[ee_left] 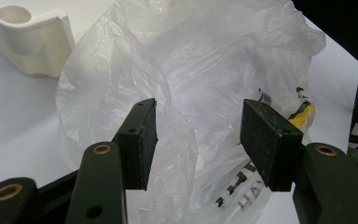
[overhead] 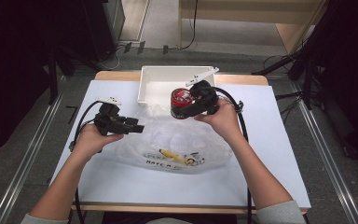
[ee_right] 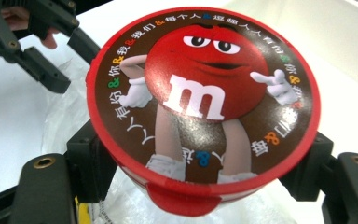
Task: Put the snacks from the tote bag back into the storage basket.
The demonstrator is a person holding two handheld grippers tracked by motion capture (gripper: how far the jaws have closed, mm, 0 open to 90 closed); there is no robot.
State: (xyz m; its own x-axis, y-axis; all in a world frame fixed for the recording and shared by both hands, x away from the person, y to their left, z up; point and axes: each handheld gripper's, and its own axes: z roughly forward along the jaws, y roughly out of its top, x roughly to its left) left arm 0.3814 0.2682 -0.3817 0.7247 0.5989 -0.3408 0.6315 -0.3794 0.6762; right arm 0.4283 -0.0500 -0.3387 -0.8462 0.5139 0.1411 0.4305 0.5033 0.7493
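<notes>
A red candy tub (overhead: pixel 182 103) with a cartoon lid (ee_right: pixel 204 93) hangs above the far edge of a crumpled clear plastic bag (overhead: pixel 177 144), just in front of a white tray (overhead: pixel 150 86). My right gripper (overhead: pixel 189 105) is shut on the tub, its black pads pressing on both sides under the lid rim. My left gripper (overhead: pixel 137 127) stands open at the bag's left side. In the left gripper view its jaws are wide apart with the bag (ee_left: pixel 200 84) behind them, touching nothing. My left gripper (ee_right: pixel 51 51) also shows far off in the right gripper view.
The bag carries black print and a yellow mark (overhead: pixel 175 157) near its front. The white tray stands at the back of the white table top (overhead: pixel 121 186); its rounded corner (ee_left: pixel 28 37) is in the left gripper view. Cables trail from both grippers.
</notes>
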